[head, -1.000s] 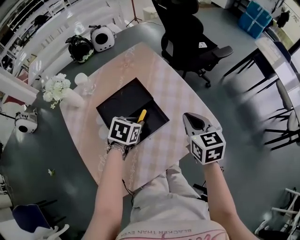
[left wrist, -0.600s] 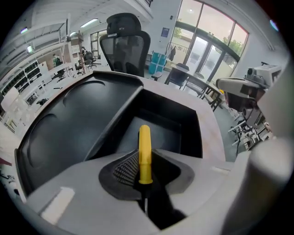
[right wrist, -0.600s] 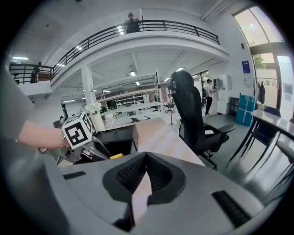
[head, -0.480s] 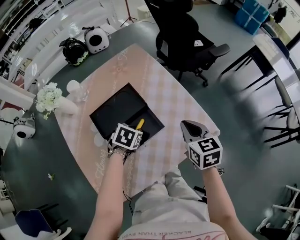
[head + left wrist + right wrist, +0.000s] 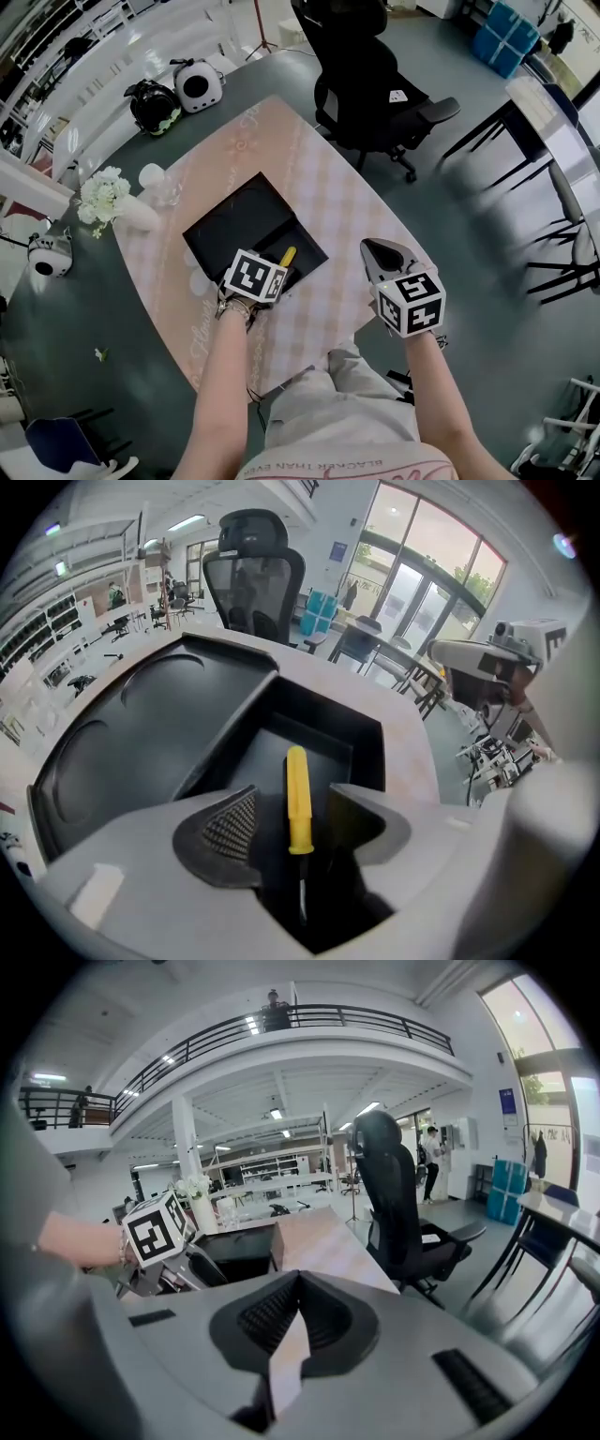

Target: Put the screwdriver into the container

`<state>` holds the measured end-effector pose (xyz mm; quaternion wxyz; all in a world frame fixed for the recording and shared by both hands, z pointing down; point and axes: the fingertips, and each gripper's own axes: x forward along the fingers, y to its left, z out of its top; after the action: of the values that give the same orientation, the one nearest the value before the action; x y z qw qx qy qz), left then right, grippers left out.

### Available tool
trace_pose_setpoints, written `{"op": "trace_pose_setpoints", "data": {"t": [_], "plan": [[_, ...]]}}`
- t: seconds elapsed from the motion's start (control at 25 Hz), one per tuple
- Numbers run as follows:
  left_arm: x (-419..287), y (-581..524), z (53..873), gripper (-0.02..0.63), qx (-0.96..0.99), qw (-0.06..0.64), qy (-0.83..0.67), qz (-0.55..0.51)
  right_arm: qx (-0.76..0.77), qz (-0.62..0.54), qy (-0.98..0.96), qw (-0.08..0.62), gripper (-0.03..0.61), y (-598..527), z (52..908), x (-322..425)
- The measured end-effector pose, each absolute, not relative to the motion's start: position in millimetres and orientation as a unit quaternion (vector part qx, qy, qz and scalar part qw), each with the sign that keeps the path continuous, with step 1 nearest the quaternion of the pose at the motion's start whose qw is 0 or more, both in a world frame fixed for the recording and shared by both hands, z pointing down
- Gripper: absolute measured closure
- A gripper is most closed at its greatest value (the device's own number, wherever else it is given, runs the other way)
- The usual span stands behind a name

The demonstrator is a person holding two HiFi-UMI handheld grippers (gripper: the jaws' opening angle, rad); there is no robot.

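Observation:
A yellow-handled screwdriver (image 5: 297, 799) lies in the small near compartment of the black container (image 5: 141, 714). Its dark shaft points back between the jaws of my left gripper (image 5: 292, 806). Those jaws are opening, and there are gaps between both pads and the handle. In the head view the yellow handle (image 5: 286, 254) pokes out past the left marker cube at the container's (image 5: 234, 220) near corner. My right gripper (image 5: 377, 249) hovers shut over the table's near right edge, holding nothing, and its jaws (image 5: 298, 1279) meet at the tip.
The table has a pink checked cloth (image 5: 337, 192). A vase of white flowers (image 5: 105, 195) and a glass (image 5: 171, 183) stand at its far left. A black office chair (image 5: 370, 75) is behind the table. Helmet-like objects (image 5: 157, 101) lie on the floor.
The left gripper has stayed at the container's near compartment, and the yellow handle now shows lower, inside the compartment. The right gripper has barely moved.

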<state>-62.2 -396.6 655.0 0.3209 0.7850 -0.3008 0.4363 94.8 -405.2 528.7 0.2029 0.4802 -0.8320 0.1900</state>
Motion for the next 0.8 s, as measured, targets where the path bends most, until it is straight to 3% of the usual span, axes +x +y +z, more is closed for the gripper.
{"op": "trace_pose_setpoints", "data": {"t": [0.64, 0.8], "plan": [[-80.3, -423.2, 496.9, 0.388, 0.835, 0.239, -0.407, 0.281, 0.455, 0.105, -0.873, 0.139, 0.574, -430.7, 427.6, 72.9], [-103.4, -428.7, 433.0, 0.449, 0.838, 0.19, -0.467, 0.208, 0.441, 0.07, -0.889, 0.103, 0.574, -438.0, 380.3, 61.5]]}}
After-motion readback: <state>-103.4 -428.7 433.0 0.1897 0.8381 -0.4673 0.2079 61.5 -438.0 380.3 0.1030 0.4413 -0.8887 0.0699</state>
